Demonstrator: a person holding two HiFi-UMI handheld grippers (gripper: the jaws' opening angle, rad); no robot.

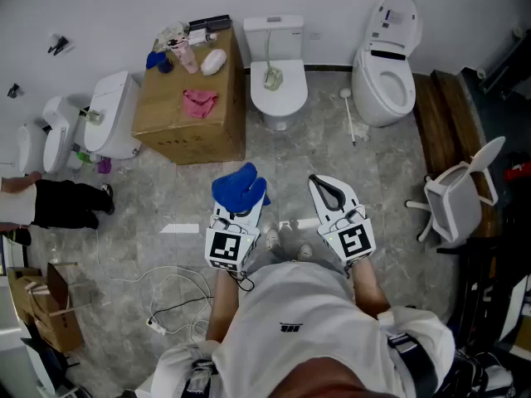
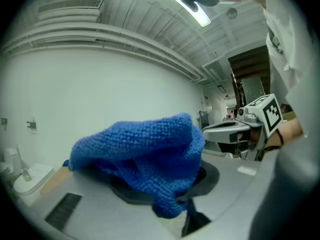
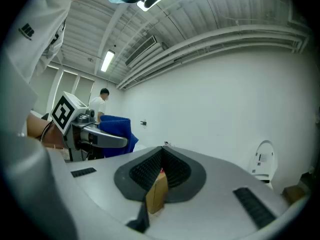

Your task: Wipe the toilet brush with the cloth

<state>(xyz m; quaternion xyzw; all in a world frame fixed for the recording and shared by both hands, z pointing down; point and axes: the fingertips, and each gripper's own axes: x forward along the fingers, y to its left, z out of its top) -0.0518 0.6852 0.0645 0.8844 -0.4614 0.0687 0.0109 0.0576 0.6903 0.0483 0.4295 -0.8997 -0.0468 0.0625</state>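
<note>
My left gripper (image 1: 239,197) is shut on a blue cloth (image 1: 239,187) that drapes over its jaws and hides the fingertips. In the left gripper view the cloth (image 2: 145,154) fills the middle. My right gripper (image 1: 322,182) is held beside it at the same height, shut with nothing in it; its black pads (image 3: 145,169) meet at the tip. Both grippers are raised and point at the far wall. The white toilet brush (image 1: 349,116) lies on the floor between two toilets, well ahead of the right gripper.
A cardboard box (image 1: 192,131) carries a pink cloth (image 1: 199,103) and bottles. Toilets stand at the back (image 1: 278,89), back right (image 1: 386,69) and left (image 1: 112,123). A white chair (image 1: 460,199) is at the right, cables (image 1: 178,301) lie near left, and a person (image 1: 50,204) stands at the left edge.
</note>
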